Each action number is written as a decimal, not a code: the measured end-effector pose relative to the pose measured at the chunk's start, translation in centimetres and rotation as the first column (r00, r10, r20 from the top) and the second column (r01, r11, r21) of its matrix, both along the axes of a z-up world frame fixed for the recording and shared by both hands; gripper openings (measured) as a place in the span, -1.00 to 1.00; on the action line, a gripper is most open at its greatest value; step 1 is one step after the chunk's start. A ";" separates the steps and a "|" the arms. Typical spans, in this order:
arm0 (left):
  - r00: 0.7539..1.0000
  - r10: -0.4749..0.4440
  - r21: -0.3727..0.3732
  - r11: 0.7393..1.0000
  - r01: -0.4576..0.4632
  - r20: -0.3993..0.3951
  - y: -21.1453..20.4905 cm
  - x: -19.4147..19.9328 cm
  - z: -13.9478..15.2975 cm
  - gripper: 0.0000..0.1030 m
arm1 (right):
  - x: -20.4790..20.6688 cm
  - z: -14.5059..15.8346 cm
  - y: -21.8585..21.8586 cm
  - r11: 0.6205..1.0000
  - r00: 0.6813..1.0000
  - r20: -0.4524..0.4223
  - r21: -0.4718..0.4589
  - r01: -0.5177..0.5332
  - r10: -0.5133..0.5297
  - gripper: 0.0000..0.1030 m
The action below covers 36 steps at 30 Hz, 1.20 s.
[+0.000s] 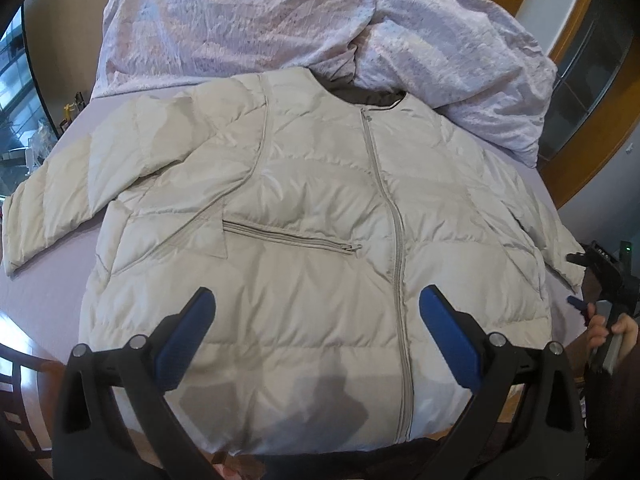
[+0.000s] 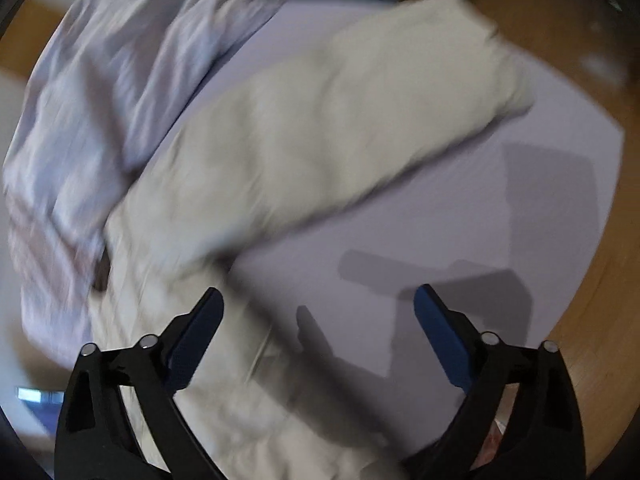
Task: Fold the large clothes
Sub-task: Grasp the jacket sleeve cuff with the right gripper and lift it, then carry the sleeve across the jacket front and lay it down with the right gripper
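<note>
A cream quilted puffer jacket [image 1: 304, 208] lies flat, front up and zipped, on a lilac bed sheet [image 1: 44, 296], sleeves spread to both sides. My left gripper [image 1: 316, 312] is open and empty, hovering above the jacket's lower front near the hem. The right gripper is partly seen at the right edge of the left wrist view [image 1: 600, 280], beside the jacket's right cuff. In the blurred right wrist view my right gripper [image 2: 318, 312] is open and empty above the sheet, with the jacket's right sleeve [image 2: 340, 120] stretching away ahead of it.
A crumpled pale lilac duvet [image 1: 280, 20] is heaped behind the jacket's collar and shows in the right wrist view [image 2: 100, 100]. Wooden floor [image 2: 580, 340] lies past the bed's right edge. A dark wooden chair [image 1: 16, 392] stands at the lower left.
</note>
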<state>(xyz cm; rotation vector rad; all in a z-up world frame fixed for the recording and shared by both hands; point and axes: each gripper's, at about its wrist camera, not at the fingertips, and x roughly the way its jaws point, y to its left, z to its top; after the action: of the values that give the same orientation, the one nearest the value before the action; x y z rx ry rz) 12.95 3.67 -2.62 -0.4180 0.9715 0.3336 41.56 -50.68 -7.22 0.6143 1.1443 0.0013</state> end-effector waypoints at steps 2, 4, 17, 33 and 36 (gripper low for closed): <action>1.000 -0.002 -0.001 1.000 0.002 -0.015 -0.1 0.6 -0.2 0.97 | 0.8 -0.2 -2.4 0.996 0.997 0.015 -0.033 0.077 -0.076 0.76; 1.000 -0.005 0.001 1.000 0.005 -0.029 -0.4 1.2 -0.4 0.97 | 1.5 -0.5 -5.4 0.982 0.985 0.025 -0.077 0.170 -0.169 0.70; 0.998 -0.015 0.009 1.000 0.015 -0.055 -1.9 3.8 -0.5 0.97 | 5.2 -3.4 -9.0 0.946 0.962 0.021 -0.177 0.271 -0.272 0.29; 0.998 0.038 -0.018 0.999 -0.039 -0.052 -0.8 3.7 -0.9 0.97 | 5.6 -1.4 -7.2 0.969 0.980 0.166 -0.203 0.143 -0.110 -0.67; 0.998 0.060 -0.030 0.998 -0.061 -0.037 0.2 3.1 -0.8 0.97 | 5.5 0.1 -6.7 0.975 0.974 0.208 -0.177 0.132 -0.094 -0.67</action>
<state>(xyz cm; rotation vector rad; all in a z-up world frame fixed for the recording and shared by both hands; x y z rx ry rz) 16.06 3.86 -3.41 -0.4716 1.0014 0.3825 47.05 -57.39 -7.08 0.4961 0.9020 -0.1405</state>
